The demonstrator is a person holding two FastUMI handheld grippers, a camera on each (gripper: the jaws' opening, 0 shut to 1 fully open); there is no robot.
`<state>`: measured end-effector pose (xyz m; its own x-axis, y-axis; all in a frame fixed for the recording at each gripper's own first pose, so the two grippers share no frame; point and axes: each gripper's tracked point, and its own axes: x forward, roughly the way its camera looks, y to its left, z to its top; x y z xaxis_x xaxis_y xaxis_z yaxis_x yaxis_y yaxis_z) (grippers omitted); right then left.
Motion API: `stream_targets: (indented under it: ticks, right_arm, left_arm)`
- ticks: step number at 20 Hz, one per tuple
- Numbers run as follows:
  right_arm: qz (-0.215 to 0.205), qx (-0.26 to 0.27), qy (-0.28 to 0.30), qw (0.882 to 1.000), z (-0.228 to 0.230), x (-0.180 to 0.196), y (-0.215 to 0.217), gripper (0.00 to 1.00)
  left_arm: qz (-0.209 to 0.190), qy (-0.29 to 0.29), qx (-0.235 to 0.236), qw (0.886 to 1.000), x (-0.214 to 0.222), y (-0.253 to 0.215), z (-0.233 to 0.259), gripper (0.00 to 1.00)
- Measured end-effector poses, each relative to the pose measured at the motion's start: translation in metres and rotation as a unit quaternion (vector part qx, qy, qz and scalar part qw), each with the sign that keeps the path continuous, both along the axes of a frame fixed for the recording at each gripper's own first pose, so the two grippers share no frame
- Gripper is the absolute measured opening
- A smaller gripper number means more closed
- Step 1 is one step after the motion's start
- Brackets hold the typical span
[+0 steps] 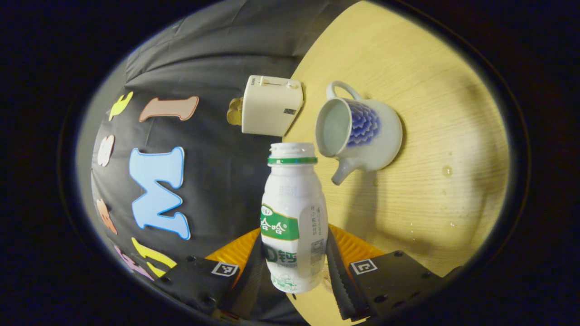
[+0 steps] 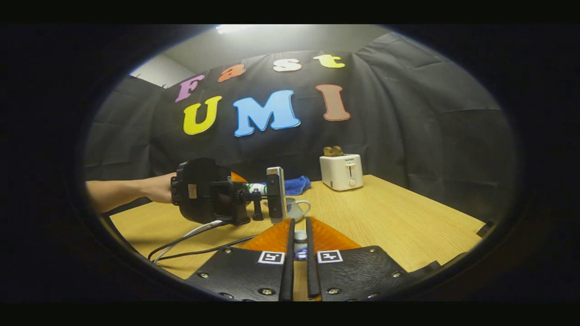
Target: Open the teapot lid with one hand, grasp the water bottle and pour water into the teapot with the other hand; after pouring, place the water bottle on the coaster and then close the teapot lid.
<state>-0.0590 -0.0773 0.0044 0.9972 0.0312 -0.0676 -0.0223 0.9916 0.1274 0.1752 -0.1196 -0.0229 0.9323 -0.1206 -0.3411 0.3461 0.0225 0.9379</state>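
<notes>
The white water bottle (image 1: 294, 217) with a green label and an uncapped mouth sits between the fingers of my left gripper (image 1: 294, 246), which is shut on it. The view is rolled sideways, and the bottle's mouth points close to the rim of the lidless white-and-blue teapot (image 1: 358, 131) on the wooden table (image 1: 435, 90). In the right gripper view, my right gripper (image 2: 299, 222) is shut on the small teapot lid (image 2: 300, 237), held above the table. Farther off, a hand holds the left gripper (image 2: 213, 194) over the teapot (image 2: 297, 209).
A white toaster (image 1: 271, 105) with bread in it stands at the table's back edge, seen too as the toaster (image 2: 341, 171) in the right gripper view. A blue cloth (image 2: 297, 184) lies behind the teapot. Water drops (image 1: 447, 170) dot the table. Cables (image 2: 190, 235) trail from the left gripper.
</notes>
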Motion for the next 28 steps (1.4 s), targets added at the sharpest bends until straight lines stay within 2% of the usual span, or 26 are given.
stream_targets:
  ticks: [2, 4, 5, 7, 8, 9, 24, 25, 26, 27, 28]
  right_arm:
    - [0.001, 0.003, 0.001, 1.000, -0.001, 0.000, -0.001, 0.12]
    - [0.001, 0.006, 0.002, 1.000, -0.002, 0.000, -0.002, 0.12]
    - [0.001, 0.006, 0.002, 1.000, -0.002, -0.001, -0.002, 0.12]
    - [-0.002, 0.007, 0.005, 1.000, -0.003, -0.001, -0.004, 0.12]
    - [-0.002, 0.007, 0.004, 1.000, -0.003, -0.001, -0.004, 0.12]
    - [-0.003, 0.008, 0.004, 1.000, -0.002, -0.001, -0.005, 0.12]
    - [-0.003, 0.012, 0.000, 1.000, 0.000, -0.004, -0.007, 0.12]
    - [-0.003, 0.013, 0.000, 1.000, -0.001, -0.004, -0.008, 0.12]
    - [-0.003, 0.013, 0.000, 1.000, -0.001, -0.005, -0.008, 0.12]
    - [-0.003, 0.012, -0.001, 1.000, 0.000, -0.005, -0.008, 0.12]
    - [-0.003, 0.012, -0.001, 1.000, 0.001, -0.004, -0.008, 0.12]
  left_arm:
    - [0.000, -0.001, 0.010, 1.000, 0.000, 0.002, 0.000, 0.75]
    - [0.000, -0.005, 0.026, 1.000, -0.001, 0.001, 0.002, 0.80]
    - [0.000, -0.006, 0.031, 1.000, -0.002, 0.001, 0.002, 0.75]
    - [-0.008, -0.010, 0.045, 0.999, -0.003, -0.001, 0.005, 0.75]
    - [-0.010, -0.012, 0.051, 0.999, -0.004, -0.002, 0.006, 0.82]
    - [-0.011, -0.013, 0.053, 0.998, -0.004, -0.002, 0.005, 0.75]
    - [-0.030, -0.024, 0.108, 0.993, -0.006, -0.009, 0.012, 0.75]
    - [-0.030, -0.024, 0.110, 0.993, -0.008, -0.008, 0.014, 0.82]
    - [-0.032, -0.025, 0.112, 0.993, -0.008, -0.010, 0.016, 0.82]
    - [-0.032, -0.026, 0.114, 0.993, -0.007, -0.009, 0.017, 0.75]
    - [-0.033, -0.027, 0.116, 0.992, -0.008, -0.009, 0.018, 0.75]
